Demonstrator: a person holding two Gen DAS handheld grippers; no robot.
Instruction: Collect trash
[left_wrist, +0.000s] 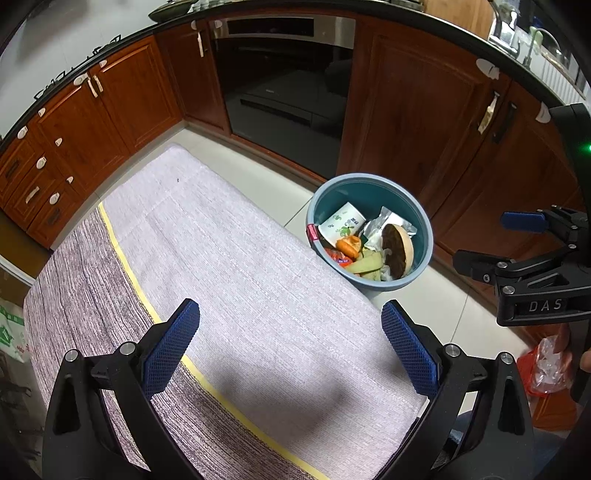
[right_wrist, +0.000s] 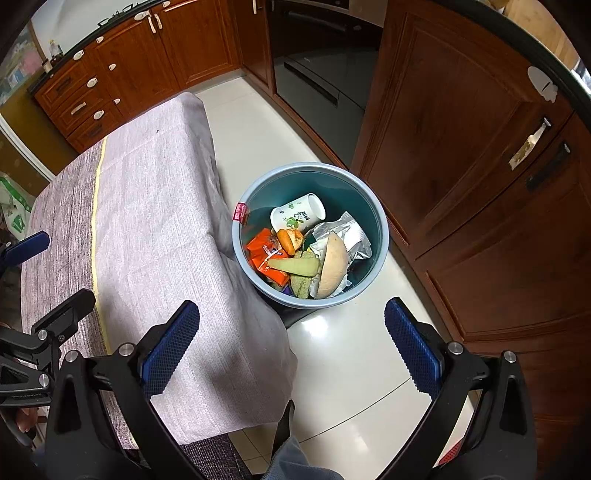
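Note:
A blue round trash bin stands on the floor beside the table's right edge. It holds a paper cup, an orange wrapper, a half bun, foil and fruit scraps. My left gripper is open and empty above the cloth-covered table. My right gripper is open and empty above the table's near right corner, short of the bin. The right gripper also shows in the left wrist view.
Brown kitchen cabinets and a black oven line the far side. White tiled floor lies between table and cabinets. A red-and-clear plastic bag sits at the right.

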